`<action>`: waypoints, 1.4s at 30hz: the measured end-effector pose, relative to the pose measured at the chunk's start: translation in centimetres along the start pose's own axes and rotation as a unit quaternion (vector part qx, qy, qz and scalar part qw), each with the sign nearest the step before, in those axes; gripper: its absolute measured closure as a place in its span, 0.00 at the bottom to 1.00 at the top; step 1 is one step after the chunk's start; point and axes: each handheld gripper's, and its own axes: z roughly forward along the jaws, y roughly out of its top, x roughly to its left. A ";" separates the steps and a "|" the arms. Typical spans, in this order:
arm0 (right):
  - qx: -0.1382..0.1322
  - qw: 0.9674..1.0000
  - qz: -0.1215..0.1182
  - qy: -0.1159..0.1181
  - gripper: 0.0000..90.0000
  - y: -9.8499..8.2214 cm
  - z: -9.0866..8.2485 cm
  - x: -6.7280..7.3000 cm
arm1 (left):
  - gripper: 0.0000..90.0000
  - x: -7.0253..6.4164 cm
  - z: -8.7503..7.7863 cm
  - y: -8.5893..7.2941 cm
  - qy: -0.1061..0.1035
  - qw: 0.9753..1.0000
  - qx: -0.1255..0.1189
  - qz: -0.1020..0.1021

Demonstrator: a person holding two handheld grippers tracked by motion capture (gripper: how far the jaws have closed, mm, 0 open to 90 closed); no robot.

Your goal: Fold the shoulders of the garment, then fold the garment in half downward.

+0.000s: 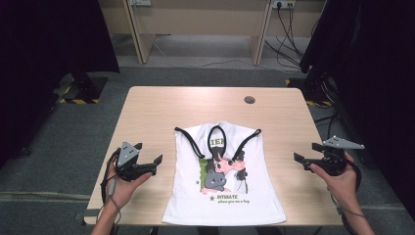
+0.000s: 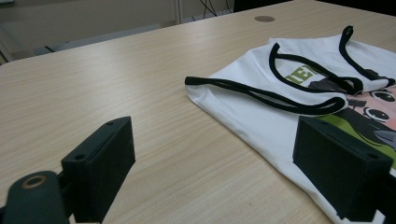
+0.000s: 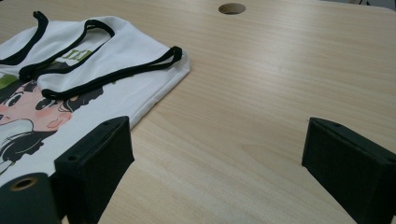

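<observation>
Left hand-held gripper (image 1: 149, 152) at 8 o'clock, jaws wide apart, nothing btwn them; hovers just beside shirt's left edge. Right hand-held gripper (image 1: 307, 152) at 4 o'clock, jaws also spread, empty, near shirt's right edge. White tank top (image 1: 222, 186) lies flat at table (image 1: 156, 107) centre, hem at 6 o'clock, black-trimmed straps toward 12. Cable hole (image 1: 249, 100) at 1 o'clock.

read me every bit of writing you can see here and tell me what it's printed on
"IEN": green letters near the neckline of the white top, cut off by the black trim.
"INTIMATE": green word by a star near its hem; small, so this reading is unsure.
Script line under it: too small to read.
Left tongs and right tongs: no writing seen.
</observation>
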 end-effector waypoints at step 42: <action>0.044 0.999 -0.009 0.008 0.55 8.1 10.8 1.5 | 0.31 2.4 14.2 7.0 -0.008 0.997 0.076 -0.015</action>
